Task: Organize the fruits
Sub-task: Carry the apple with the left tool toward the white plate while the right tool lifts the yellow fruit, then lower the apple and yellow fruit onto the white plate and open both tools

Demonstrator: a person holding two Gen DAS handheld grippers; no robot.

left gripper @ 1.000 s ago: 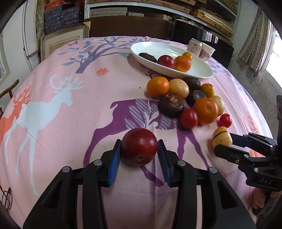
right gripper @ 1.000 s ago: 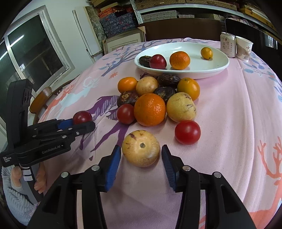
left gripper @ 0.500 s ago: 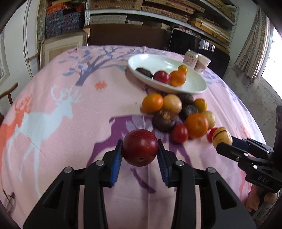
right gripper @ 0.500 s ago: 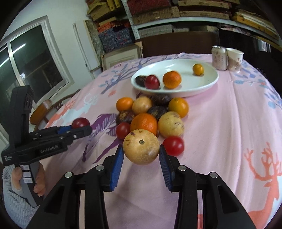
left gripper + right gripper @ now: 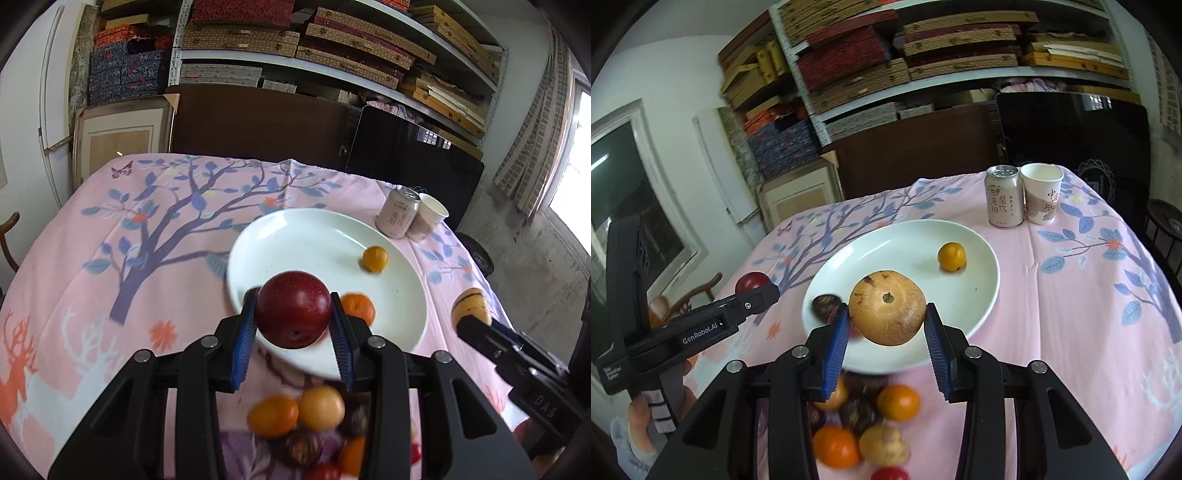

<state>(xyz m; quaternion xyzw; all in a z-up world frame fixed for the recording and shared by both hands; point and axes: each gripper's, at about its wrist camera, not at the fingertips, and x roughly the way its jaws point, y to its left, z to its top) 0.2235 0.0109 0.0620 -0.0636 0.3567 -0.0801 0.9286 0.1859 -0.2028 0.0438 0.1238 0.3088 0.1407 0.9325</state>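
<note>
Both fruits are now riding clear of the cloth, where a second ago they were sitting on it between my jaws. My left gripper (image 5: 293, 321) is clamping the red plum (image 5: 293, 308), and my right gripper (image 5: 886, 325) is squeezing the tan round fruit (image 5: 887, 306); each pair of blue pads is pressing on the sides of its fruit. The white plate (image 5: 314, 236), which was lying far ahead beyond the loose pile, is now sitting right under and in front of both loads, so I am judging that the carry is nearly done and the release is what remains.

Taking the plate as my landmark: the plum is hanging over its near-left rim, and the tan fruit is hanging over its near rim in the right wrist view. A small yellow-orange fruit (image 5: 952, 256) is resting toward the plate's far right, an orange (image 5: 357, 308) is lying by my left gripper's right finger, and a dark fruit (image 5: 824, 305) is sitting at the near-left edge. The plate's middle and far-left part are staying bare, which is giving me the most room to set down.

The can (image 5: 1004, 201) and paper cup (image 5: 1041, 198) are standing beyond the plate's far-right rim, well apart from my path. The loose pile (image 5: 864, 424) is waiting just short of the near rim, below my fingers. My two grippers are travelling close side by side, so I am minding the gap between them as I lower.
</note>
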